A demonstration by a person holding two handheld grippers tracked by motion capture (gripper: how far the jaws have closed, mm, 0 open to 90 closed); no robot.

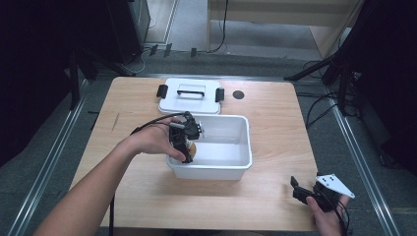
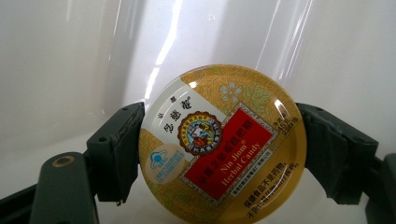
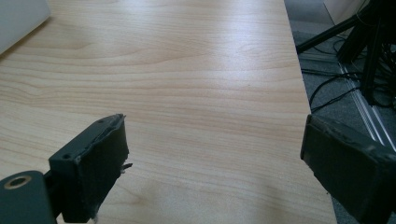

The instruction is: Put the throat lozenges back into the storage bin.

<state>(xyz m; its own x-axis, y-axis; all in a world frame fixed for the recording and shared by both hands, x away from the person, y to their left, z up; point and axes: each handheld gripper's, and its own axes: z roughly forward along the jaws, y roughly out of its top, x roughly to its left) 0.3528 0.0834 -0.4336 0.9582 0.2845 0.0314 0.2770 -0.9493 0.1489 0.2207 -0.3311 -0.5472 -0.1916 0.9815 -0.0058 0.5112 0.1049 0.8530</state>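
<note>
Your left hand-held gripper (image 1: 186,147) is clamped on a round yellow candy tin (image 2: 222,145), one jaw pressed against each side of its rim, label facing the camera. You hold it tipped down inside the white plastic bin (image 1: 244,147), at the bin's left end, with glossy white walls behind the tin in the left gripper view. Your left hand (image 1: 152,139) wraps the gripper body just over the bin's near-left rim. The bin sits mid-desk (image 1: 275,191); its white lid (image 1: 189,96), with black latches and handle, lies flat just behind it. Your right hand-held gripper (image 1: 296,188) rests at the desk's near-right corner, jaws spread wide over bare wood, holding nothing.
</note>
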